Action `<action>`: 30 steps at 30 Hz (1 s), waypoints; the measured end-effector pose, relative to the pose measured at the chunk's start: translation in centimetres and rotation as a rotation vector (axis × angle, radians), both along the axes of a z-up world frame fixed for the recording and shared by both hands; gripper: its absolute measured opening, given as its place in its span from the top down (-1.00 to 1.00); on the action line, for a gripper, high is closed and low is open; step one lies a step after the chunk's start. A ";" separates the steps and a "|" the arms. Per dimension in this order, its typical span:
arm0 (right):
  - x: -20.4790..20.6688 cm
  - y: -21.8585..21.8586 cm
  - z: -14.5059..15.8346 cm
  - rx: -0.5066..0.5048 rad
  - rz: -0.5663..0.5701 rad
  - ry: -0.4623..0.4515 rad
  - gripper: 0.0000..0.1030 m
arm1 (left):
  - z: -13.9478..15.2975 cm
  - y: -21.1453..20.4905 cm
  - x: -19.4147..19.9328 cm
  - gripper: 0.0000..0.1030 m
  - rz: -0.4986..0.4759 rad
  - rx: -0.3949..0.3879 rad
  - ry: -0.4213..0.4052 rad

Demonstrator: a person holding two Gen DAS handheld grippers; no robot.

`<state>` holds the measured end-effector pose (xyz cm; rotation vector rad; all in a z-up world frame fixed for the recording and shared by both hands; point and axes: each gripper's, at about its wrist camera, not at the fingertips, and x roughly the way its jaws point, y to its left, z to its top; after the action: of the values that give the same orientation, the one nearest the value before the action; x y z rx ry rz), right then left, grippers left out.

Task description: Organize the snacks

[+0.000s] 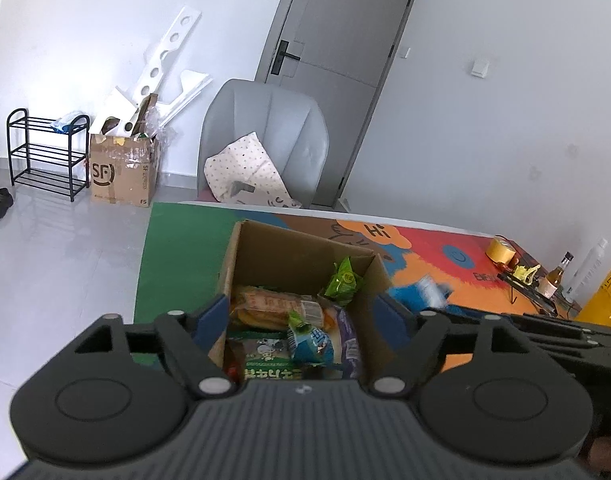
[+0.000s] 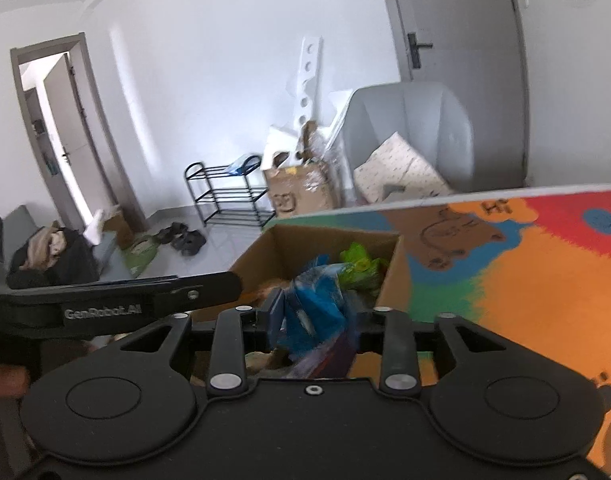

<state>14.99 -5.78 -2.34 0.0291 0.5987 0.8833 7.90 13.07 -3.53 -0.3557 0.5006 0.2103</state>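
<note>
Left gripper (image 1: 305, 312) jaws spread wide, empty, over the cardboard box (image 1: 297, 256) on the table; the box already holds several snack packs (image 1: 281, 312). Right gripper (image 2: 315, 320) pinches a blue packet (image 2: 313, 304) beside the box rim, not yet dropped. No loose snacks visible on the mat (image 2: 525, 280); probably near done.

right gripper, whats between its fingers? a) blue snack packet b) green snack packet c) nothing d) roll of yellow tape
a: in the right wrist view a blue snack packet sits between the fingers of the right gripper, above the cardboard box; the green packet lies inside the box.
</note>
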 end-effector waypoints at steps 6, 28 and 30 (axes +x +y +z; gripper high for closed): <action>-0.6 -0.6 0.2 -0.015 -0.038 -0.018 0.08 | -0.3 0.4 -0.3 -0.65 0.008 -0.005 0.003; -2.1 -9.5 0.1 0.036 -0.238 -0.006 -0.42 | 1.6 -6.7 -0.3 -0.96 -0.113 0.108 -0.003; -2.6 -10.4 0.4 0.038 -0.262 -0.018 -0.51 | 1.9 -7.6 -0.4 -0.96 -0.132 0.121 0.002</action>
<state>12.42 -16.22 -1.98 0.1312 0.5468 0.6401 7.46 5.43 -1.66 -0.2038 0.5091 0.1124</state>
